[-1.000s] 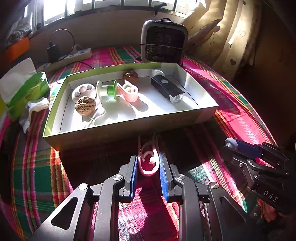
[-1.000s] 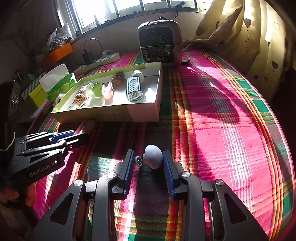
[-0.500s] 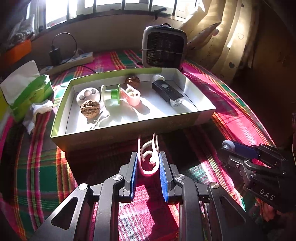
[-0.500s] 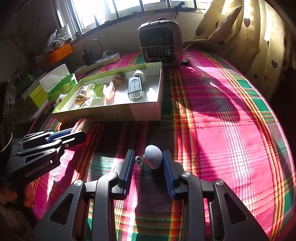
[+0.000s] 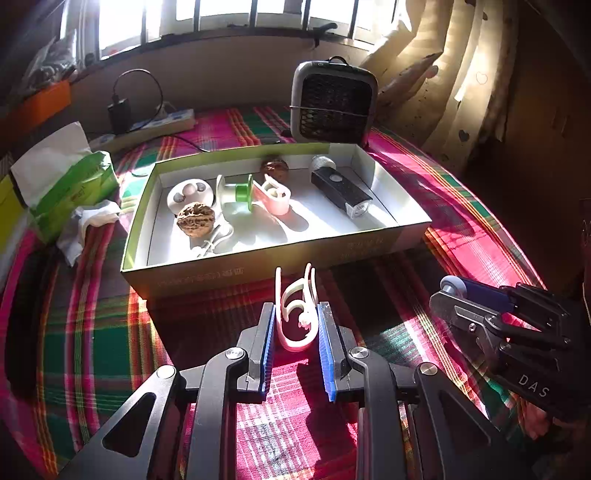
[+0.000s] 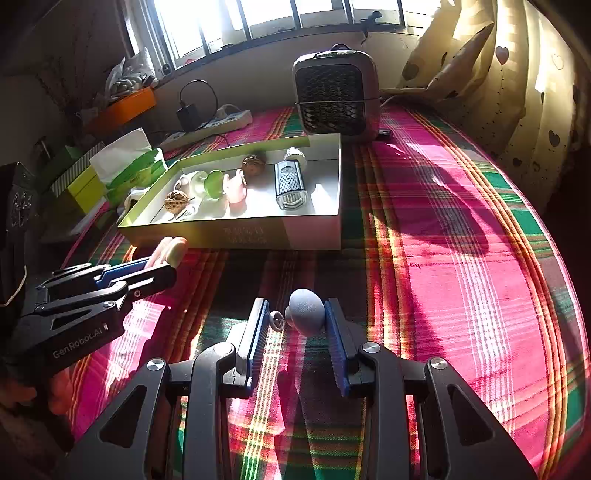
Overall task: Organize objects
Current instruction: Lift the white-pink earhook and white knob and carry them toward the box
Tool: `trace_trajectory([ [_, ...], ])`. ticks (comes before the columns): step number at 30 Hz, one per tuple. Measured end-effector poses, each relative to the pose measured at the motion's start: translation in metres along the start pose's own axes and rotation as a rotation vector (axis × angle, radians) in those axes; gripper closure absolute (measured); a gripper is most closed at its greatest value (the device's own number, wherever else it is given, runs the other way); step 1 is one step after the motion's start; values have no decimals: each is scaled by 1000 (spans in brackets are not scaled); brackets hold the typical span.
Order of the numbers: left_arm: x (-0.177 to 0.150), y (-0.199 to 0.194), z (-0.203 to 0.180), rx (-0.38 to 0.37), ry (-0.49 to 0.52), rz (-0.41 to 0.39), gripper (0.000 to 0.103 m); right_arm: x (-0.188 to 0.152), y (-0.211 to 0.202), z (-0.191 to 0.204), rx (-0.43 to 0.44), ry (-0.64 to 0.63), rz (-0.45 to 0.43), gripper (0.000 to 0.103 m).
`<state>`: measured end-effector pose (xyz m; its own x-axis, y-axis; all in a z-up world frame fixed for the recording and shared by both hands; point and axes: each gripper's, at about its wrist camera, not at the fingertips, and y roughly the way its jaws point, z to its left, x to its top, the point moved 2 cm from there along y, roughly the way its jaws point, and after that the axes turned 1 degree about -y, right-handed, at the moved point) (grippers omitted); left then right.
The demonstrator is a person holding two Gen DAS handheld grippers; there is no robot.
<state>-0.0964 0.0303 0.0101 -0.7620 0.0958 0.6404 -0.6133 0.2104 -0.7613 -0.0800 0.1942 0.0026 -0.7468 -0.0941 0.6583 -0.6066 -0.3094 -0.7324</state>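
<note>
Hard sunlight pours through the barred window (image 5: 229, 11) ahead, blown out to white. It glares off the white floor of the box (image 5: 258, 225), where items cast sharp shadows toward the camera. The plaid cloth (image 6: 461, 258) glows pink in sunlit bands; beside the grippers it lies in deep shadow. Fisheye distortion bends the edges, and corners fall dark. Focus stays fairly sharp.

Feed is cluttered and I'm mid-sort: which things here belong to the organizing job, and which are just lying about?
Job:
- left tongs, shut on the pink clip
- right tongs, shut on the grey-blue ball
- sorting box with walnut, green spool, black flashlight

Lying about:
- small heater
- tissue pack
- power strip
- curtain
</note>
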Motion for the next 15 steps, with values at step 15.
trace_trajectory([
  [15,8,-12,13,4,-24,-31,84,20,0,19,24,-55,-35,71],
])
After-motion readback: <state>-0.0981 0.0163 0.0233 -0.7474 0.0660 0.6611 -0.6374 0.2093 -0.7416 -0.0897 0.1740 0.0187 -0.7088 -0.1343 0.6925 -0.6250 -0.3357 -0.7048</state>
